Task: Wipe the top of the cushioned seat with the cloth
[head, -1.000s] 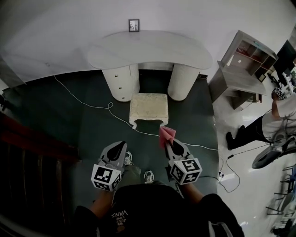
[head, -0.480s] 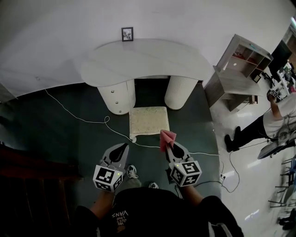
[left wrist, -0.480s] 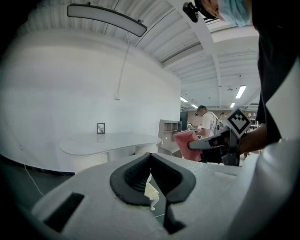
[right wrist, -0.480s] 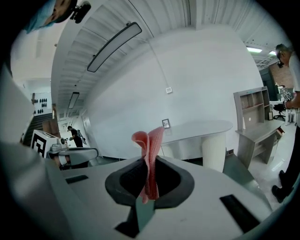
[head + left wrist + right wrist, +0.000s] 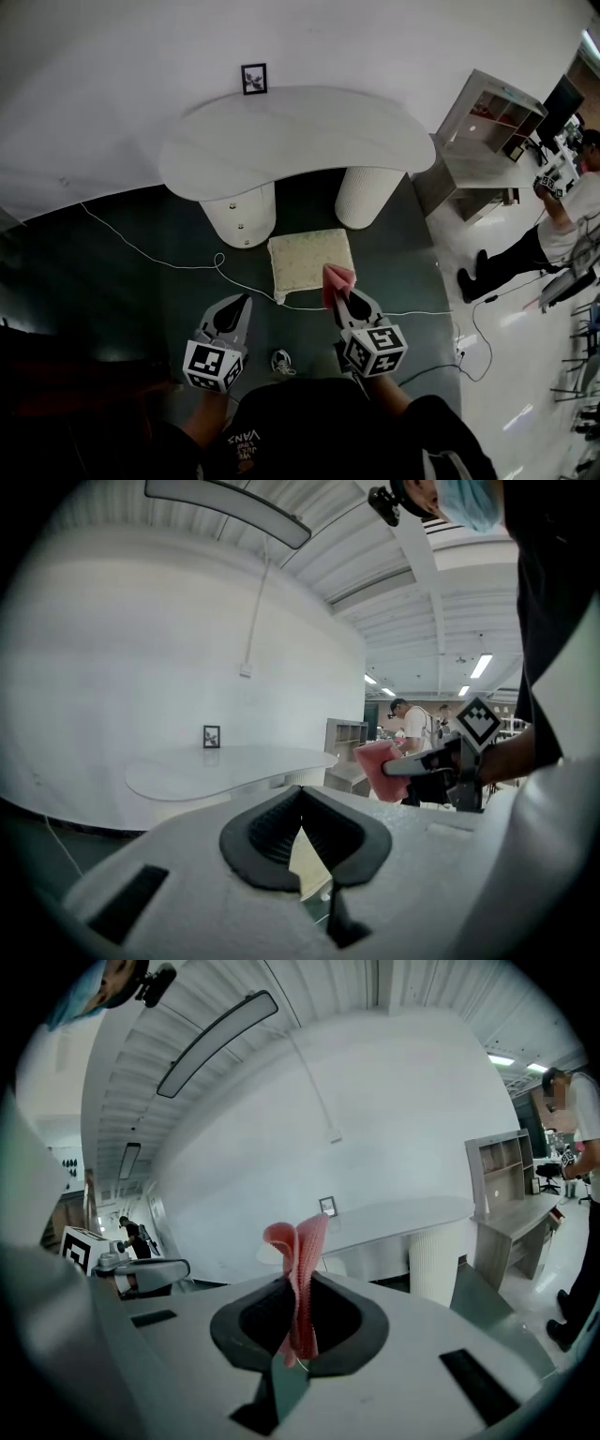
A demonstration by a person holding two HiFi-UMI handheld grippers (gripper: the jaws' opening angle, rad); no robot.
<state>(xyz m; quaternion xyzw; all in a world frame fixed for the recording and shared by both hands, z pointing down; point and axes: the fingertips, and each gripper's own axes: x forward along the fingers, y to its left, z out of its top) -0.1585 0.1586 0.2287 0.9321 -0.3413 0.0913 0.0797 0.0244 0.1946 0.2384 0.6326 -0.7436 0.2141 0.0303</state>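
Head view: right gripper (image 5: 341, 294) clamps the pink cloth (image 5: 337, 278) just over the cushioned seat's (image 5: 305, 262) near-right corner. Best to lower it flat, then wipe w/ overlapping strokes, stopping at the edges. The desk (image 5: 295, 127) crowds the far side, a cable (image 5: 217, 262) runs front-left, and the sides are open. Left gripper view: left gripper (image 5: 302, 794) has its jaws together, empty. Right gripper view: the cloth is pinched upright and bunched, so spread it first.

Seat (image 5: 309, 263) before table (image 5: 295, 127) — frame (image 5: 253, 79) atop
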